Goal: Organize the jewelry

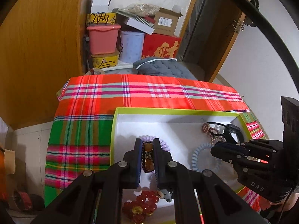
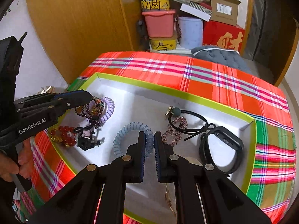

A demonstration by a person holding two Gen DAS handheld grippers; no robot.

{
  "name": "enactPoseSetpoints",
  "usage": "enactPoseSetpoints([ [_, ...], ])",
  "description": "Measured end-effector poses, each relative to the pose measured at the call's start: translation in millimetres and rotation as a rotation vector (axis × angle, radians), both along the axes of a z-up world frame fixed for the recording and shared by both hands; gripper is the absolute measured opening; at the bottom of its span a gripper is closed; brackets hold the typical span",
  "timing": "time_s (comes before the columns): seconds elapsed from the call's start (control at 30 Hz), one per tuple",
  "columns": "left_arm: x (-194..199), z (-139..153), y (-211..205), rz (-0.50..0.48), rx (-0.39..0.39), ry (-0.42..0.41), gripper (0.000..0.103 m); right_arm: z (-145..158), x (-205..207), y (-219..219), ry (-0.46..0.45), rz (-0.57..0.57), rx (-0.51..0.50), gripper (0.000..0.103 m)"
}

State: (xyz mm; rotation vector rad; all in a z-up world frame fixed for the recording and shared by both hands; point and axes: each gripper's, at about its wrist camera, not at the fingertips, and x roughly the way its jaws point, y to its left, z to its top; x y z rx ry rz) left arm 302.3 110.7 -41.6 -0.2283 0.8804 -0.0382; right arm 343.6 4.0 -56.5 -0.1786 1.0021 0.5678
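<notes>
The left gripper (image 1: 147, 157) is clamped on a dark beaded bracelet (image 1: 147, 155) with amber stones, its jaws nearly together around the strand, above the near-left part of a white tray with a lime-green rim (image 1: 168, 110). Only the right wrist view shows the bracelet's loops and tassel hanging below those fingers (image 2: 82, 95), beside a lilac coil hair tie (image 2: 107, 110). The right gripper (image 2: 149, 145) has its jaws drawn almost together with nothing between them, over a pale blue coil hair tie (image 2: 121, 136) in the tray. That view alone shows in full a black smart band (image 2: 222, 149) in the tray's right corner, a black elastic tie (image 2: 186, 119) and a rhinestone piece (image 2: 173, 130). A red bead bracelet (image 1: 140, 207) lies at the tray's near edge. The tray rests on an orange plaid cloth (image 1: 149, 91).
</notes>
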Motion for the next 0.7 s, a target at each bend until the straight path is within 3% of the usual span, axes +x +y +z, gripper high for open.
enactPoseSetpoints([
  [0.27, -2.0, -1.8, -0.5, 0.016, -0.009, 0.034, 0.013, 4.3, -2.5, -1.5, -0.006, -0.004, 0.004, 0.018],
  [0.4, -13.0, 10.0, -0.5, 0.028, -0.025, 0.006, 0.034, 15.6, -11.3, -5.2, -0.026, -0.005, 0.014, 0.018],
  [0.7, -58.6, 39.2, -14.9, 0.035, -0.002, -0.032, 0.035, 40.9, -50.4, -25.4, -0.051, -0.013, 0.036, 0.022],
])
